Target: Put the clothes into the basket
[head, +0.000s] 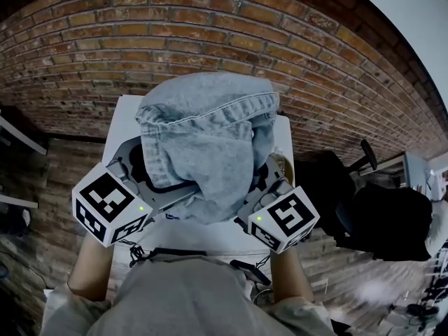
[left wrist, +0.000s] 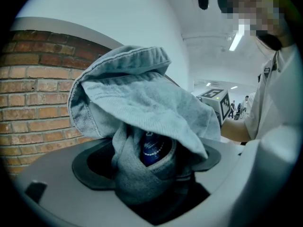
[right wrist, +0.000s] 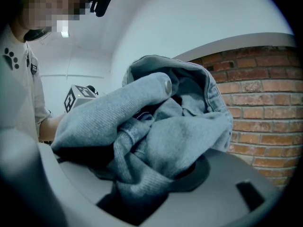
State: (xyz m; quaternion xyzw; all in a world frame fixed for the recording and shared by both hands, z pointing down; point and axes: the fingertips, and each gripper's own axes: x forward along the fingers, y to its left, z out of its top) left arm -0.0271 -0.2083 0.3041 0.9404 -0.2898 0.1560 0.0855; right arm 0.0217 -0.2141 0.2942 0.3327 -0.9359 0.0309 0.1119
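Note:
A bundle of clothes (head: 203, 138), pale blue denim over grey knit fabric, hangs in the air between my two grippers in the head view. My left gripper (head: 152, 187) is shut on its left side and my right gripper (head: 260, 187) on its right side. In the left gripper view the fabric (left wrist: 142, 117) fills the left gripper (left wrist: 144, 174), with a dark blue printed piece (left wrist: 152, 148) tucked inside. Folds of the same bundle (right wrist: 161, 131) are clamped in the right gripper (right wrist: 142, 178), as the right gripper view shows. I see no basket in any view.
A white table (head: 124, 117) lies under the bundle, against a red brick wall (head: 210, 26). Black cables (head: 245, 266) hang at its near edge. A black office chair (head: 371, 208) stands to the right on the wooden floor (head: 42, 180).

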